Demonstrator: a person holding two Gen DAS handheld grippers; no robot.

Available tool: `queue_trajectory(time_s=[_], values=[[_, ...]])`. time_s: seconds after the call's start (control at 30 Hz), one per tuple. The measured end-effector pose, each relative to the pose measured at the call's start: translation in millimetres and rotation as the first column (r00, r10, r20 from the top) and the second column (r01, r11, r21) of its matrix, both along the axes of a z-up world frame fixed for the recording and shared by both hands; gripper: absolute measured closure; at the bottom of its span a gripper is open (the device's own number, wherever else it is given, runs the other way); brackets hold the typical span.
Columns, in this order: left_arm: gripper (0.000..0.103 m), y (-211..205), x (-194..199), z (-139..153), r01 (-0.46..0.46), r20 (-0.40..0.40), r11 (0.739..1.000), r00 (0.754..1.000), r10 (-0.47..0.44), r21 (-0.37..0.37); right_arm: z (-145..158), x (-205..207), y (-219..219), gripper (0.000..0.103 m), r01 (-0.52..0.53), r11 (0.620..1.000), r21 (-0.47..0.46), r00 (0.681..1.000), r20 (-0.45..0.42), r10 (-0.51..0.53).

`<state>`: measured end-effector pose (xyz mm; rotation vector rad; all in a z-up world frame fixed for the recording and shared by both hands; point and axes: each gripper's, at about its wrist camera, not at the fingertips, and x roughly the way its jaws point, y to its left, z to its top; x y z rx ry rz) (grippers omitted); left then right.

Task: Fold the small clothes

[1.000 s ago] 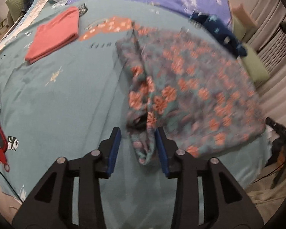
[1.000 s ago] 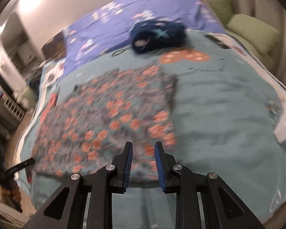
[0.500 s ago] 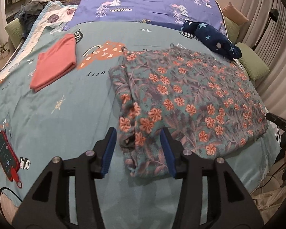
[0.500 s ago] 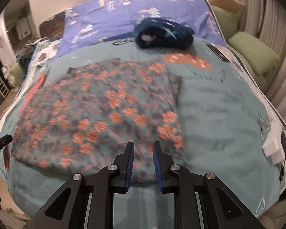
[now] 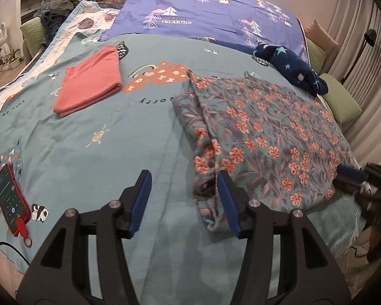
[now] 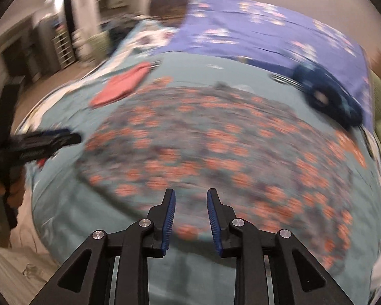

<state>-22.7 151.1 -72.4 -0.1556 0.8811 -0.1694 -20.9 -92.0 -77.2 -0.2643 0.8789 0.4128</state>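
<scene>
The floral garment (image 5: 266,137) lies flat on the bed (image 5: 114,152), folded in half, ahead-right of the spread, empty left gripper (image 5: 183,200); the right gripper (image 6: 190,213), parted, holds nothing before its near edge.

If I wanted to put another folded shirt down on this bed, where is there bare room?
The widest bare stretch of teal bedspread lies between the red phone, the folded coral garment and the floral garment, ahead of the open left gripper. The right side is crowded: the floral garment spreads almost to the edge, with the navy star garment behind it.
</scene>
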Motion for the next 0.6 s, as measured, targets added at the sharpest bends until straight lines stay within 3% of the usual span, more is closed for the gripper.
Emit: queue_trajectory(time_s=[0.23,0.6], values=[[0.042,16.3,-9.8,2.0,-0.024,0.030,0.999,0.999,0.025,-0.028,-12.4,-16.4,76.7,0.062,-0.216,0.973,-0.081,0.976,0.019,0.218],[0.042,56.5,-12.0,-16.1,-0.127,-0.023,0.988,0.992,0.125,-0.087,-44.0,-11.3,124.0,0.053,-0.277,0.952,-0.129,0.961,-0.011,0.278]])
